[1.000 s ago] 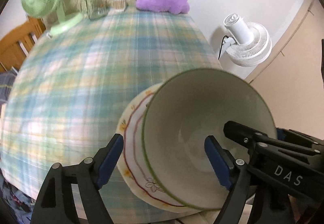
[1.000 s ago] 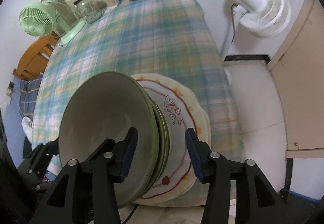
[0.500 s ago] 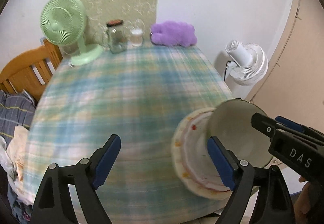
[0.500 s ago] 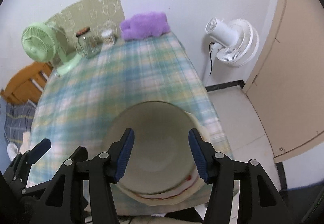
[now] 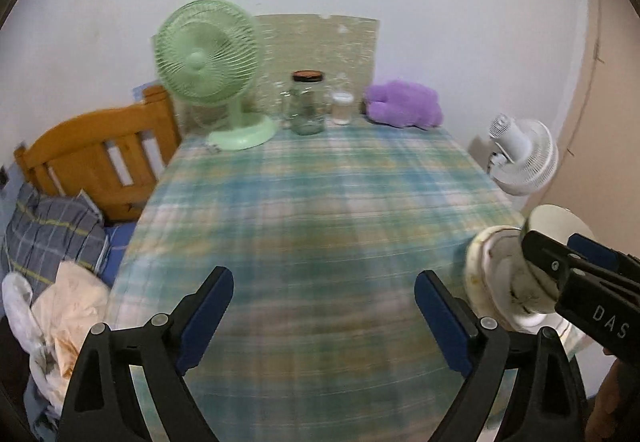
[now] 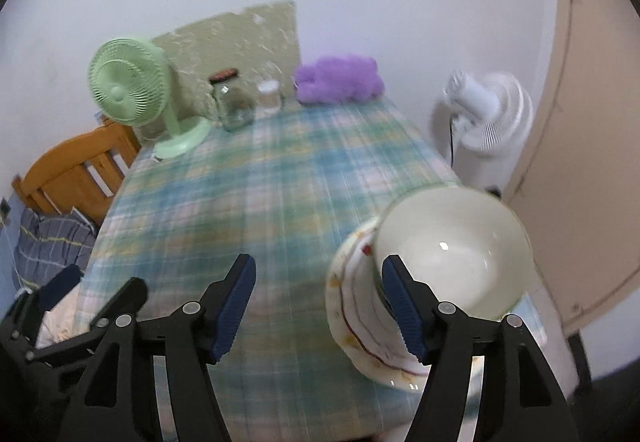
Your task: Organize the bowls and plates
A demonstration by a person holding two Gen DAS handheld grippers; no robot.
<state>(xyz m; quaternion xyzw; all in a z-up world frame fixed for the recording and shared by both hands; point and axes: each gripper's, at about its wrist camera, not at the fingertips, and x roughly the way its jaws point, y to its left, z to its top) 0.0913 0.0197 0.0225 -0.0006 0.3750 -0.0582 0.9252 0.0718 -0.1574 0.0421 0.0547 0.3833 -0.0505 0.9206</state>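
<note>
Right wrist view: bowl [image 6: 452, 254] nesting on plates [image 6: 360, 322], sitting at table [image 6: 240, 202] near-right corner. Right gripper [image 6: 320, 306] nearer, stack lying just to its right; jaws apart, just been widening, nothing between. Left gripper [image 5: 324, 318] likewise gaping, holding nothing.

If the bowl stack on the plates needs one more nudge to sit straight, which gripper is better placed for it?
Probably the right gripper: the bowl stack sits just beside its right finger, on the plates. The left gripper faces bare tablecloth, farther from the stack. Both jaws have just been opening, with nothing between them.
</note>
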